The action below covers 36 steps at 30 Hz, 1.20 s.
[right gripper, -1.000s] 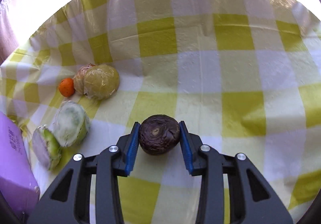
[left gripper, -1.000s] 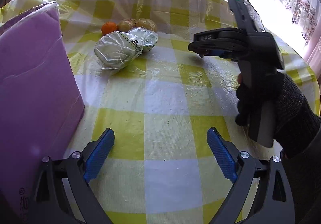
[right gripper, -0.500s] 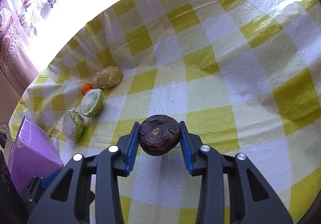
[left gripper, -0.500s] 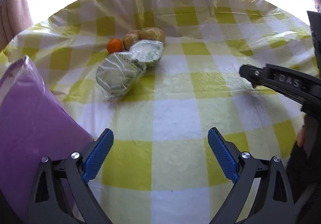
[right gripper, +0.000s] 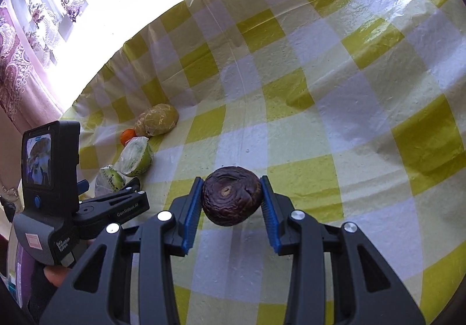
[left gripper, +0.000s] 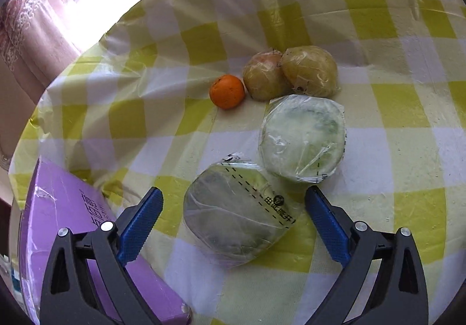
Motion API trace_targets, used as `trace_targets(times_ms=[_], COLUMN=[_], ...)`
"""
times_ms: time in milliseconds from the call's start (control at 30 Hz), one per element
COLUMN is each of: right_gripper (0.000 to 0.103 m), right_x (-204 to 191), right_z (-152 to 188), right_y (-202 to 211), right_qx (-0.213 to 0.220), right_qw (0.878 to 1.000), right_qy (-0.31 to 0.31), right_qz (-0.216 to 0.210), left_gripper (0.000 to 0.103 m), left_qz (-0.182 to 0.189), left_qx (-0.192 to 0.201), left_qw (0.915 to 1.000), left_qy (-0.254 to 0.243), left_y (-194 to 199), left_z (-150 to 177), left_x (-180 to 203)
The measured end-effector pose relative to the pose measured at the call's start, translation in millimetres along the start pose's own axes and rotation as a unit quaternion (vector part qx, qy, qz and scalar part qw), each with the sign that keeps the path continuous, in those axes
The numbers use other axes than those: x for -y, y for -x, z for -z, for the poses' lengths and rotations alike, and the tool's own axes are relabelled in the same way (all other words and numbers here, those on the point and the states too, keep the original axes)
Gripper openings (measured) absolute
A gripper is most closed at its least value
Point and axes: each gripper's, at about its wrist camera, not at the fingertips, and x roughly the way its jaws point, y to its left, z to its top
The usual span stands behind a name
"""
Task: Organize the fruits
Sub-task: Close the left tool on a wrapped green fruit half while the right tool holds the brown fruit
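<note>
1. The dark wrinkled fruit (right gripper: 231, 196) is pinched between the blue pads of the right gripper (right gripper: 232, 202), held up off the checked tablecloth (right gripper: 335, 86) — well clear of the rest of the fruit.
2. The left gripper (left gripper: 233, 220) has its jaws spread wide, one on each side of the nearer wrapped melon half (left gripper: 237, 214). Can't tell if the pads touch the wrap; there looks to be a gap on both sides.
3. The second wrapped melon half (left gripper: 303, 137) lies just behind the first, and they seem to touch at the edge.
4. Further back sit two wrapped yellowish fruits (left gripper: 291, 73), pressed together, with a small orange (left gripper: 227, 91) just beside them on the left.
5. The right wrist view shows that same cluster off to its left — orange (right gripper: 128, 135), melon halves, and the left gripper's body with its little screen (right gripper: 39, 161).
6. A purple box (left gripper: 67, 217) sits at the table's left edge, right by the left gripper's left finger (left gripper: 139, 226).
7. A flowered curtain (right gripper: 35, 19) hangs behind the table, very bright.
</note>
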Motion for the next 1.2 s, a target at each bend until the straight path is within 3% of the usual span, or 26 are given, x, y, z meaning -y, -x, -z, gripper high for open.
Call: trace_targets(times_ms=[100,167,200,300,367,500,600,733,867,1100,1200], right_gripper=[0.039,0.039,0.039,0.039,0.039,0.039,0.039,0.039,0.039,0.039,0.039], right_x=[0.0,-0.1,0.0,-0.1,0.3,1.2,1.6,1.3,0.7,0.8,0.5], right_z=[0.2,0.2,0.0,-0.1,0.4,0.9,1.5,1.7,1.9,1.3,1.6], right_y=[0.8,1.2,1.3,2.1,3.5,4.1,3.6,3.2,3.1,2.1,1.8], right_qx=[0.002,0.002,0.003,0.003,0.007,0.009,0.008,0.007,0.007,0.003,0.002], right_qw=[1.000,1.000,1.000,1.000,1.000,1.000,1.000,1.000,1.000,1.000,1.000], right_qy=[0.000,0.000,0.000,-0.001,-0.003,-0.005,-0.005,-0.005,-0.005,-0.004,-0.004], right_qz=[-0.002,-0.002,-0.003,-0.003,-0.005,-0.006,-0.007,-0.006,-0.003,0.000,0.001], left_gripper=[0.097,0.091,0.078,0.062,0.062,0.062,0.064,0.072,0.075,0.088,0.087], left_qz=[0.044,0.063,0.086,0.094,0.138,0.237,0.247,0.269,0.261,0.268,0.259], left_qx=[-0.022,-0.021,-0.023,-0.019,-0.019,0.006,0.042,0.034,0.037,0.031,0.029], left_qw=[0.9983,0.9971,0.9949,0.9938,0.9883,0.9695,0.9661,0.9594,0.9623,0.9609,0.9636], left_qy=[0.032,0.036,0.047,0.055,0.062,0.063,0.061,0.079,0.068,0.064,0.060], left_y=[-7.3,-6.3,-4.7,3.5,12.5,35.0,46.3,48.3,47.4,41.3,41.3], left_z=[-1.5,-1.1,0.2,2.6,6.7,29.4,47.7,51.4,50.7,50.0,51.4], left_x=[-14.4,-16.2,-17.9,-16.0,-14.3,-5.0,-1.3,-4.6,-1.7,2.4,3.5])
